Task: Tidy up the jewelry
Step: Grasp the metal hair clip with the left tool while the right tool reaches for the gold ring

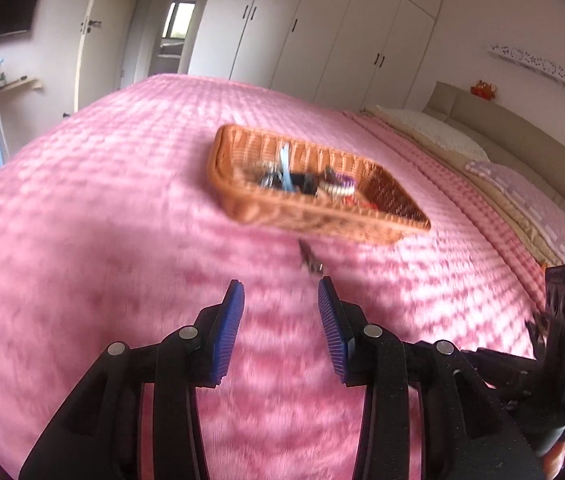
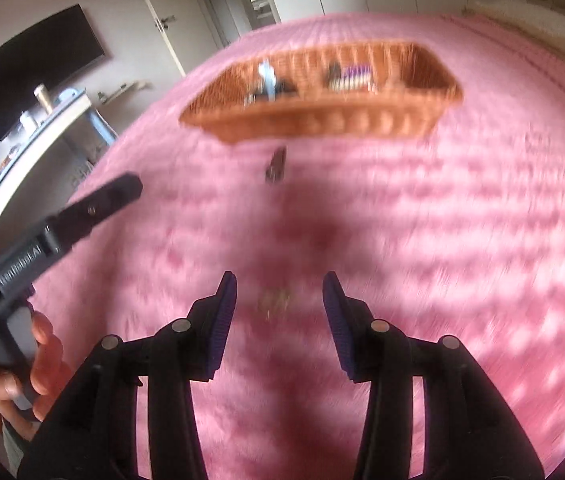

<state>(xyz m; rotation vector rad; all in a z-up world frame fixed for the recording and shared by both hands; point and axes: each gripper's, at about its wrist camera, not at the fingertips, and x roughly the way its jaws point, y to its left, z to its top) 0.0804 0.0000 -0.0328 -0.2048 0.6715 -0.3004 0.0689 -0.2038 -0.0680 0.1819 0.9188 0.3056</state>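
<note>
An orange wicker basket [image 1: 282,216] sits on the pink bedspread [image 1: 102,200] and holds several jewelry pieces, one light blue, some dark, one purple. It also shows in the right wrist view [image 2: 322,120]. A small dark piece [image 1: 309,258] lies on the bed just in front of the basket; it shows in the right wrist view too [image 2: 276,166]. My left gripper [image 1: 280,286] is open and empty, just short of that dark piece. My right gripper [image 2: 280,280] is open and empty above a small blurred gold piece [image 2: 274,302] lying between its fingers.
The left gripper's body and the hand holding it show at the left of the right wrist view [image 2: 62,216]. Pillows [image 1: 442,136] and a headboard lie at the bed's right. White wardrobes [image 1: 322,20], a door, a desk [image 2: 42,132] and a wall TV [image 2: 34,68] stand beyond the bed.
</note>
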